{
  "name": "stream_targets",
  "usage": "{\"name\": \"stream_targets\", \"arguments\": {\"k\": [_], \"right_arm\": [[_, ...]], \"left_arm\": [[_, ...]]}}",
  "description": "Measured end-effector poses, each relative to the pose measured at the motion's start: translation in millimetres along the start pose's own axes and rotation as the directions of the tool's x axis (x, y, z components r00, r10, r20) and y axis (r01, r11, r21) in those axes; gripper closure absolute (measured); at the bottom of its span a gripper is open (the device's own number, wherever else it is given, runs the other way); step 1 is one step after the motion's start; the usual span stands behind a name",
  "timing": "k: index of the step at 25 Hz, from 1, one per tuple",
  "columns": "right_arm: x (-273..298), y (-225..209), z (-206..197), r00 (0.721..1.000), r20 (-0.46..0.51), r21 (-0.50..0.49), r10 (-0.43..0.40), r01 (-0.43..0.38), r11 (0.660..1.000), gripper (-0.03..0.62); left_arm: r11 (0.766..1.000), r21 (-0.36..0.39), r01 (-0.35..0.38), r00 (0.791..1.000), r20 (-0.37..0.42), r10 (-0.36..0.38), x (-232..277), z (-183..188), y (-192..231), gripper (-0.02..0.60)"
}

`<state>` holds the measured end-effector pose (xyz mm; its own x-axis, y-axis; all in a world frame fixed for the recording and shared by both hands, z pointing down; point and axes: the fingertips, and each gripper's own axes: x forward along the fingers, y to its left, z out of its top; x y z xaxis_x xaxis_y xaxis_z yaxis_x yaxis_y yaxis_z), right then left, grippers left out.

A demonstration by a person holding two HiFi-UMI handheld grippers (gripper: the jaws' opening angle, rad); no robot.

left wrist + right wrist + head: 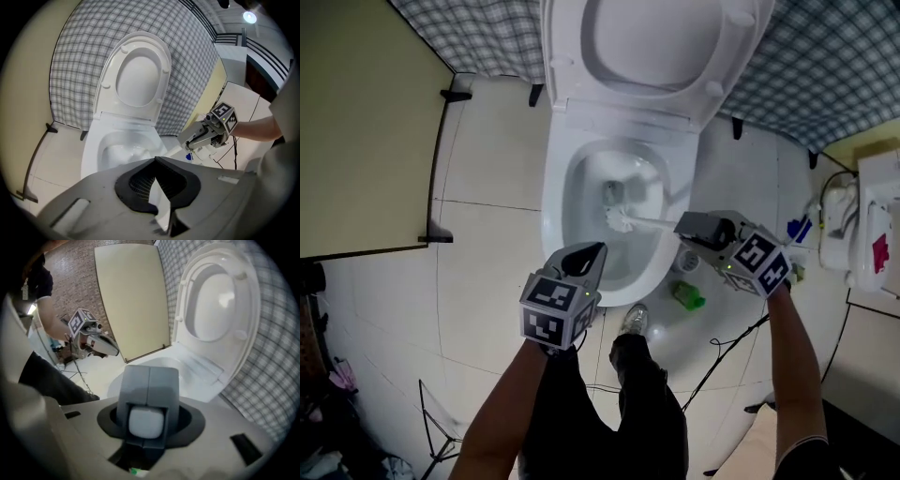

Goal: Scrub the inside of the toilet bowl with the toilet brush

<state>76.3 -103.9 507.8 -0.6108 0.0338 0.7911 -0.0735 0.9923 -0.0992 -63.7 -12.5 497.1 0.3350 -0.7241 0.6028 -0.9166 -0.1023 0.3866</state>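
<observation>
Bathroom: pale tiled floor (487, 244), with a checked wall (834, 66) behind a white toilet. The right tongs (682, 225) are clamped on the end of the toilet brush (642, 222), and its white handle fills the gap between the jaws. Gripping at the handle end gives reach and keeps the tongs outside the toilet bowl (555, 202). Ahead of their tips the handle slopes down over the rim. The bristle head lies inside the bowl, near the drain. The left tongs (592, 253), jaws together on nothing, hover above the near rim, clear of the brush. Beyond both, the lid (661, 42) stands raised, leaving the bowl accessible.
</observation>
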Motion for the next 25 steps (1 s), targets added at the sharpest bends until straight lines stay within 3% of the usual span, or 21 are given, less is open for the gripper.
{"name": "stream_targets", "arguments": {"k": [5,10,19,25], "right_arm": [[-4,19,-4,0.973,0.014,0.176,-0.231,0.225,0.958,0.418],[8,44,-1,0.934,-0.020,0.327,-0.358,0.344,0.880,0.418],[42,95,-7,0.921,-0.085,0.480,-0.379,0.371,0.795,0.418],[70,113,11,0.931,-0.063,0.498,-0.359,0.341,0.797,0.418]], "left_arm": [[0.999,0.021,0.032,0.999,-0.044,-0.031,-5,-8,4,0.574],[0.998,0.037,0.059,0.997,-0.054,-0.057,-8,-9,7,0.574],[0.995,0.042,0.085,0.994,-0.072,-0.082,-14,-20,14,0.574],[0.996,0.033,0.080,0.994,-0.082,-0.077,-17,-28,19,0.574]]}}
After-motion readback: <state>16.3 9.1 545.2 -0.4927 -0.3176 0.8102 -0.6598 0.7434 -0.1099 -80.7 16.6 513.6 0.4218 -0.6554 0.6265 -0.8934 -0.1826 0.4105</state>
